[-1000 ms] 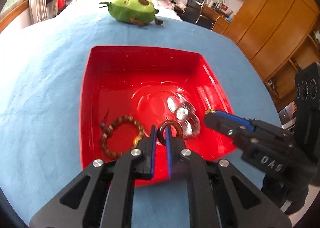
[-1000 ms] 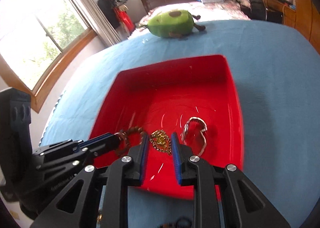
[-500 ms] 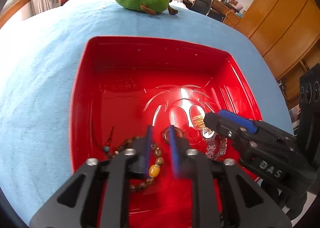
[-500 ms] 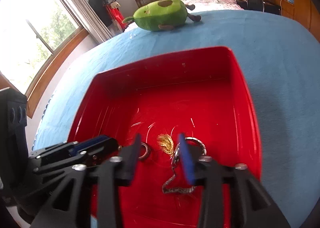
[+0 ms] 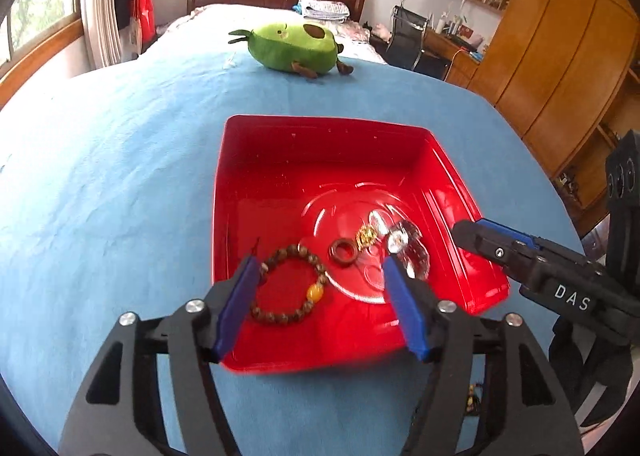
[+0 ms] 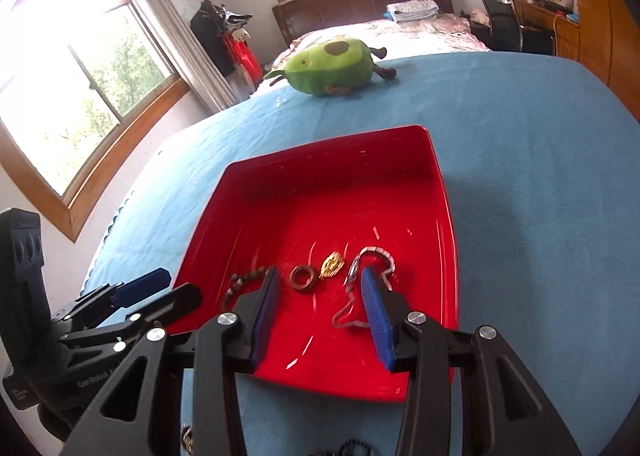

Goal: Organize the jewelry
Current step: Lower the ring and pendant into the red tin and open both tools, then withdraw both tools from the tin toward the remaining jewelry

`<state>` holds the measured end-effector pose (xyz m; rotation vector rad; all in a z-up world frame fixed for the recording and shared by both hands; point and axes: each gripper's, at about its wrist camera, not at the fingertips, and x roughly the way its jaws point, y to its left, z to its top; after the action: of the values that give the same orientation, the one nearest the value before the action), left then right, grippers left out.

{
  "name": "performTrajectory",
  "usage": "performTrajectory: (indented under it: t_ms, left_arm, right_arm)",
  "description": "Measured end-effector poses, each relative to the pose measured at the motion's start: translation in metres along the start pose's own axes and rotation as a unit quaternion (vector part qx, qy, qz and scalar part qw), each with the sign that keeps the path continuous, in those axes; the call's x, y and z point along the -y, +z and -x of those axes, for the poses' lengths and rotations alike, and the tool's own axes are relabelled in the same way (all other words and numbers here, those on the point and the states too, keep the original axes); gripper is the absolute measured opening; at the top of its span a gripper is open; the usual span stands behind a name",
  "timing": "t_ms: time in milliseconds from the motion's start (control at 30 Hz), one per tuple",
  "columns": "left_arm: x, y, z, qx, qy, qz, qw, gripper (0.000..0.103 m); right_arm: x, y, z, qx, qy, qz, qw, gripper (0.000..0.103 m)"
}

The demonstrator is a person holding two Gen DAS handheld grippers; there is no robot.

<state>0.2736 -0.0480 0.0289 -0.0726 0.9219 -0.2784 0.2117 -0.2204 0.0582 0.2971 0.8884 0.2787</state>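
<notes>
A red tray [image 5: 248, 160] [image 6: 400, 148] sits on the blue cloth. In it lie a brown bead bracelet [image 5: 290, 284] [image 6: 244, 282], a brown ring [image 5: 343, 252] [image 6: 303, 277], a gold pendant [image 5: 366, 237] [image 6: 332, 264] and a silver watch [image 5: 408, 252] [image 6: 362, 288]. My left gripper [image 5: 320, 268] is open and empty above the tray's near edge. My right gripper [image 6: 320, 276] is open and empty over the tray's near side; it also shows at the right in the left wrist view [image 5: 520, 252].
A green avocado plush toy [image 5: 294, 46] [image 6: 332, 66] lies on the cloth beyond the tray. More beads [image 5: 472, 400] [image 6: 188, 440] lie on the cloth near me, partly hidden. Wooden wardrobes [image 5: 560, 36] stand right, a window [image 6: 80, 76] left.
Both grippers opened and drew back from the tray. The brown ring left my left gripper and the gold pendant left my right gripper; both now lie in the tray.
</notes>
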Motion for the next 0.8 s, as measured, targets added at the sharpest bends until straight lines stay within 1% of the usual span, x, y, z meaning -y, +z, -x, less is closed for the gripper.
performTrajectory:
  t_ms: [67, 133, 200, 267, 367, 467, 600, 667, 700, 733, 800]
  left_arm:
    - [0.002, -0.009, 0.007, 0.001, 0.007, -0.003, 1.0000, 0.070]
    - [0.004, -0.019, 0.012, 0.001, 0.008, -0.007, 0.9999, 0.075]
    - [0.005, -0.028, 0.017, 0.004, 0.016, -0.006, 0.9998, 0.085]
    - [0.004, -0.038, 0.024, 0.012, 0.024, -0.005, 0.9996, 0.089]
    - [0.000, -0.057, 0.034, 0.023, 0.031, -0.004, 0.9993, 0.090]
    - [-0.006, -0.074, 0.044, 0.028, 0.042, 0.007, 0.9987, 0.091]
    - [-0.015, -0.093, 0.059, 0.036, 0.058, 0.020, 0.9974, 0.092]
    - [-0.019, -0.103, 0.066, 0.039, 0.068, 0.026, 0.9966, 0.093]
    - [-0.020, -0.108, 0.068, 0.039, 0.072, 0.028, 0.9962, 0.093]
    - [-0.021, -0.111, 0.070, 0.038, 0.075, 0.029, 0.9961, 0.094]
    - [-0.022, -0.119, 0.074, 0.035, 0.076, 0.031, 0.9960, 0.094]
  right_arm:
    - [-0.003, -0.005, 0.006, 0.000, 0.000, 0.004, 1.000, 0.043]
    - [-0.004, -0.010, 0.010, -0.001, -0.003, 0.006, 1.000, 0.043]
    - [-0.006, -0.018, 0.015, -0.004, -0.009, 0.010, 1.000, 0.043]
    - [-0.007, -0.025, 0.018, -0.005, -0.013, 0.015, 1.000, 0.043]
    - [-0.005, -0.042, 0.025, -0.005, -0.015, 0.019, 1.000, 0.043]
    - [-0.005, -0.060, 0.032, -0.007, -0.018, 0.023, 1.000, 0.046]
    - [-0.009, -0.082, 0.048, 0.006, -0.035, 0.037, 0.999, 0.058]
    - [-0.012, -0.094, 0.055, 0.011, -0.041, 0.046, 0.998, 0.060]
    - [-0.014, -0.099, 0.058, 0.012, -0.043, 0.048, 0.998, 0.063]
    - [-0.015, -0.105, 0.061, 0.011, -0.044, 0.051, 0.998, 0.067]
    - [-0.019, -0.116, 0.065, 0.011, -0.046, 0.057, 0.997, 0.071]
